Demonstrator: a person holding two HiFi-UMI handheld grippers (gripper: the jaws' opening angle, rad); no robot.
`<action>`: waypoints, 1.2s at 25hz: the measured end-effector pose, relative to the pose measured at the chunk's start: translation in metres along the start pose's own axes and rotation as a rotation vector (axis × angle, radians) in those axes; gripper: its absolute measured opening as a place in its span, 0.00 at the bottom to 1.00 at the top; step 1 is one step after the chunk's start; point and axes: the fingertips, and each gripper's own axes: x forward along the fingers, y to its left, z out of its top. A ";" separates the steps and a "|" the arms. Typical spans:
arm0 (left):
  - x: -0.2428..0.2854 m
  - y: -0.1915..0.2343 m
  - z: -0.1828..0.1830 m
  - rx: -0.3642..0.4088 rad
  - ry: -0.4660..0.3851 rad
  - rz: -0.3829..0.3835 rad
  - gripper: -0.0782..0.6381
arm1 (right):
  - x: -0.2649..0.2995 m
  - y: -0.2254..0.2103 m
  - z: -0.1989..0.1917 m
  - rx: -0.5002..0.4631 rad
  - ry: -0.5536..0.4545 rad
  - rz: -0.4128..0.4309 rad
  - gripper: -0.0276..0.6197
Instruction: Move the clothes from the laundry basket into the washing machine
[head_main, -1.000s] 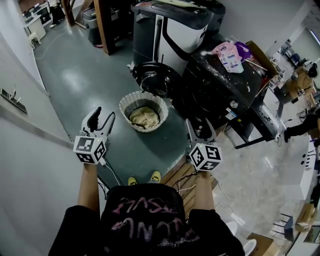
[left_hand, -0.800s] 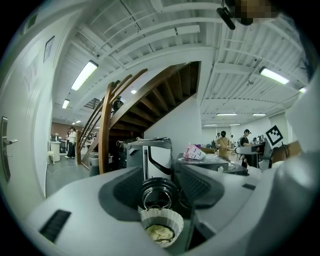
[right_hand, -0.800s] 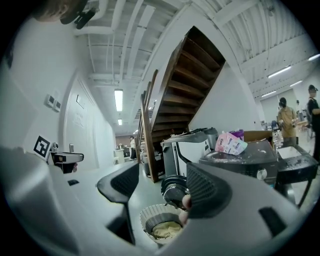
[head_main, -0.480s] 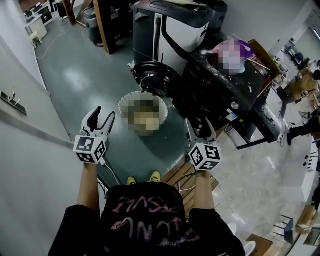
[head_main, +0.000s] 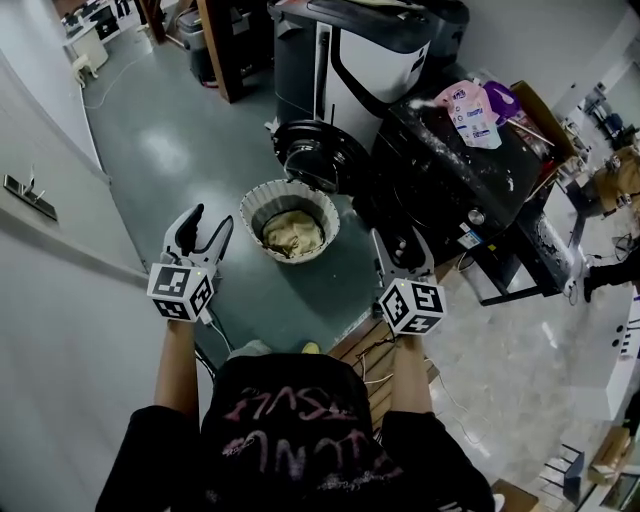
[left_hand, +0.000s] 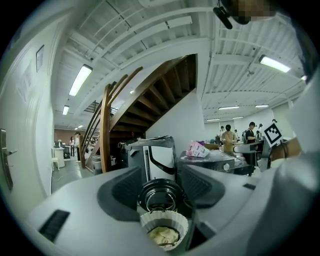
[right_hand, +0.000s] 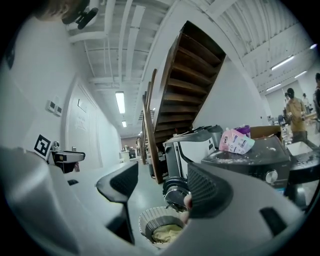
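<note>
A white ribbed laundry basket (head_main: 262, 200) stands on the green floor with a pale yellow cloth (head_main: 292, 232) bunched inside. Just behind it is the black washing machine (head_main: 450, 175), its round door (head_main: 318, 155) swung open toward the basket. My left gripper (head_main: 208, 226) is held in the air to the left of the basket, open and empty. To the basket's right, my right gripper (head_main: 400, 250) is also open and empty. Both gripper views look level over the basket (left_hand: 164, 222) (right_hand: 150, 220) and the cloth (left_hand: 162, 236) (right_hand: 167, 233), between spread fingers that touch nothing.
A pink detergent bag (head_main: 465, 110) lies on top of the washing machine. A white and black appliance (head_main: 350, 55) stands behind the door. A white wall (head_main: 60, 250) runs along the left. Wooden slats (head_main: 362, 350) lie by the person's feet. People stand far right.
The person has stepped forward, one foot lifted. Both grippers have moved a little toward the basket. Their jaws look the same and nothing has been taken hold of.
</note>
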 end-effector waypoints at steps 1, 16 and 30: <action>0.002 -0.001 0.000 0.003 0.003 0.003 0.48 | 0.003 -0.002 0.000 0.004 -0.001 0.003 0.52; 0.080 0.041 0.003 -0.011 -0.012 0.005 0.47 | 0.077 -0.026 -0.004 0.012 0.029 -0.009 0.52; 0.221 0.152 -0.017 -0.107 0.049 -0.146 0.47 | 0.218 -0.004 -0.001 -0.010 0.084 -0.115 0.52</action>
